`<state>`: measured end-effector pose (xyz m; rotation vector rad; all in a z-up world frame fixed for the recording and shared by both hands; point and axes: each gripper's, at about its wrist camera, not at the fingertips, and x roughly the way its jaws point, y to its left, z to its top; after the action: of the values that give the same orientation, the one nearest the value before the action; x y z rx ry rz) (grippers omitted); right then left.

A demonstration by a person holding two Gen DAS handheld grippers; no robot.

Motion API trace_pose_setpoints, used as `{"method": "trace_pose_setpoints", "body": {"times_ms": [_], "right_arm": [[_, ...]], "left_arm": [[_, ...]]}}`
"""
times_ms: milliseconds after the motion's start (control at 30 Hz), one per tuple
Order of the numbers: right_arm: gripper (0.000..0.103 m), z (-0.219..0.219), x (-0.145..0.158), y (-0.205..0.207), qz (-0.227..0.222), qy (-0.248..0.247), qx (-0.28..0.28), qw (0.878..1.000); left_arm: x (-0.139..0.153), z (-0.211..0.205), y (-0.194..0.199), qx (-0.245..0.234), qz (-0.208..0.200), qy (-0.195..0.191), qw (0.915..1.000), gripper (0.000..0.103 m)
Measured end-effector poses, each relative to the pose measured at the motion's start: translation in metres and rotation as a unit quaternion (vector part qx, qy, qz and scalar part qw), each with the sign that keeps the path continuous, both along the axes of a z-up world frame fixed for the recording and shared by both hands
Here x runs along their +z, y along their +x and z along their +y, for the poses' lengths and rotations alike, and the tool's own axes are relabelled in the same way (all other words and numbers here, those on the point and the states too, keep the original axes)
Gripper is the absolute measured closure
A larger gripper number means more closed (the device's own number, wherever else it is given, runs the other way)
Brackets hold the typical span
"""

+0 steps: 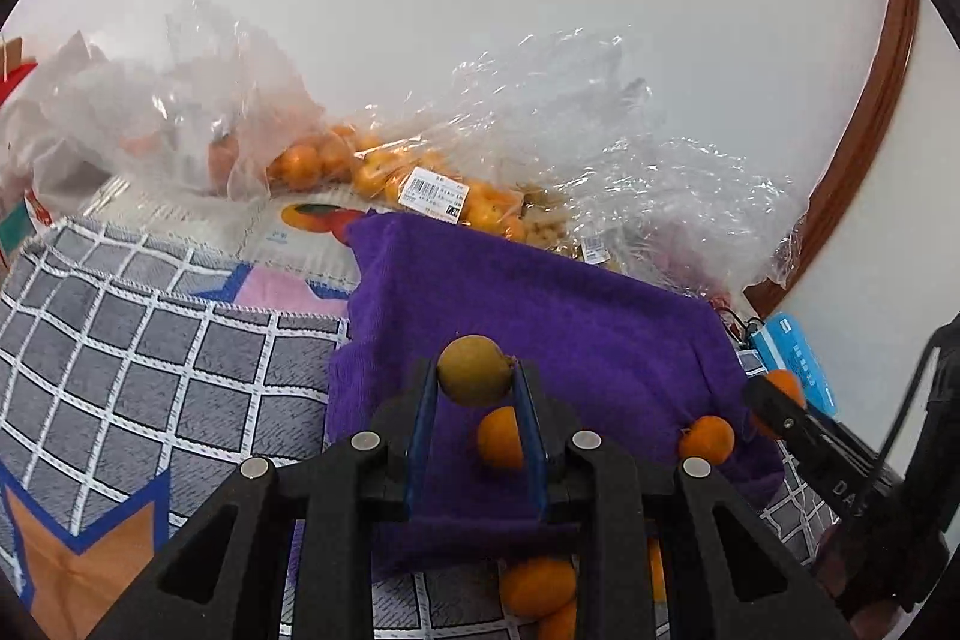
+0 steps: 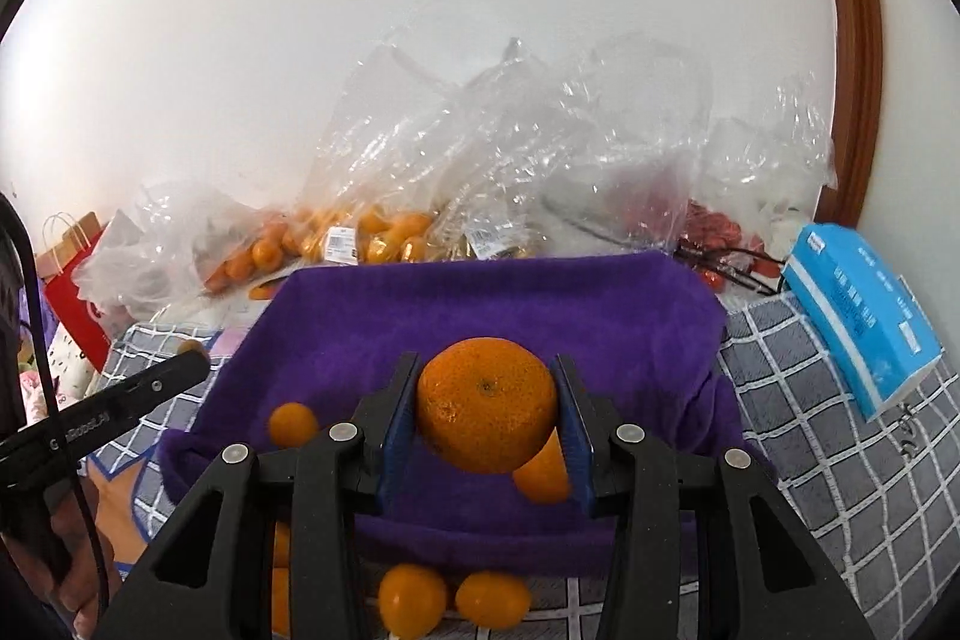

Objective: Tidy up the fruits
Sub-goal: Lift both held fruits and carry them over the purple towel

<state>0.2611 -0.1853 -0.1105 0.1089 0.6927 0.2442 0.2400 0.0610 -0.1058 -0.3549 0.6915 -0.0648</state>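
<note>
My left gripper is shut on a small yellow-brown round fruit, held above a purple towel. My right gripper is shut on a large orange above the same towel. Small oranges lie on the towel. More small oranges lie on the checked cloth in front of the towel. The right gripper shows at the right edge of the left wrist view; the left gripper shows at the left of the right wrist view.
Clear plastic bags of small oranges and other fruit lie behind the towel by the white wall. A blue tissue pack lies at the right. A grey checked cloth covers the surface. A red paper bag stands far left.
</note>
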Motion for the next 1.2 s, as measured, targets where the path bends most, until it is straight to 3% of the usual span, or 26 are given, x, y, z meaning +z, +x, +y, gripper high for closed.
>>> {"method": "trace_pose_setpoints", "body": {"times_ms": [767,1200], "right_arm": [[0.060,-0.029,-0.032,0.017,0.047,0.035,-0.036,0.998],[0.060,-0.022,-0.034,0.013,0.033,0.018,-0.036,0.999]], "left_arm": [[-0.019,0.003,0.008,0.007,0.014,-0.004,0.9999,0.078],[-0.029,0.006,0.013,0.007,0.033,-0.009,0.9994,0.078]]}}
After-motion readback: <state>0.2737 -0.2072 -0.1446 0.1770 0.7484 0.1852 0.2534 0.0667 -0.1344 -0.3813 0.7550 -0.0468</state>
